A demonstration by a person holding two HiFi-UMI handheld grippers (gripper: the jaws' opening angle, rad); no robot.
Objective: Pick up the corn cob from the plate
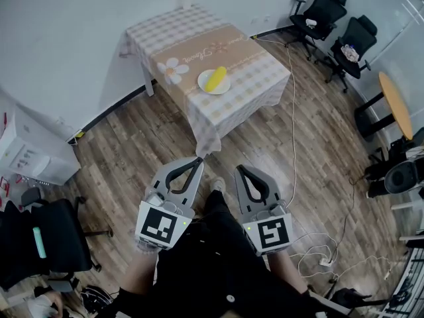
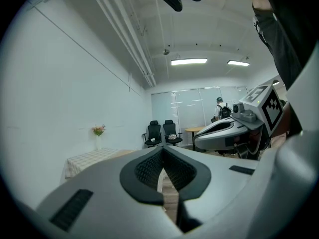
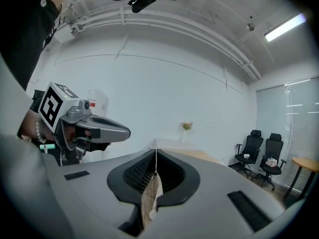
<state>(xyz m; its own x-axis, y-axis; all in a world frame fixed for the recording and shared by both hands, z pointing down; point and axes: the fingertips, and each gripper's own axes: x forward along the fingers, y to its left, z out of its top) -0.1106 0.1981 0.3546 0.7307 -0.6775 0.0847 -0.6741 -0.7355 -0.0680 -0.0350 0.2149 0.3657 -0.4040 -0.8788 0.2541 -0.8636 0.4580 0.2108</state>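
Corn cob point(image 1: 215, 79) is seen lying on a white plate point(image 1: 201, 83) on the cloth-covered worktop point(image 1: 258, 78), well ahead of both gripper tips and untouched. Nothing of the task can be counted as done: the cob has not been reached, gripped or lifted.

The left hand-held gripper point(image 1: 197, 161) is held with its jaws pressed together on nothing. The right hand-held gripper point(image 1: 240, 169) is likewise closed and empty. Both are kept near the person's body and pointed towards the worktop, with bare wooden floor point(image 1: 265, 151) lying beyond their tips. The approach, the spreading of one pair of jaws, the closing round the cob and the lift are judged to be left.

A line of script is printed on the tan runner point(image 1: 222, 45) beside a daisy motif point(image 1: 173, 70), but it is too small to be read. Only black-and-white square markers point(image 1: 161, 225) are carried on the gripper cubes, and no brand is made out.
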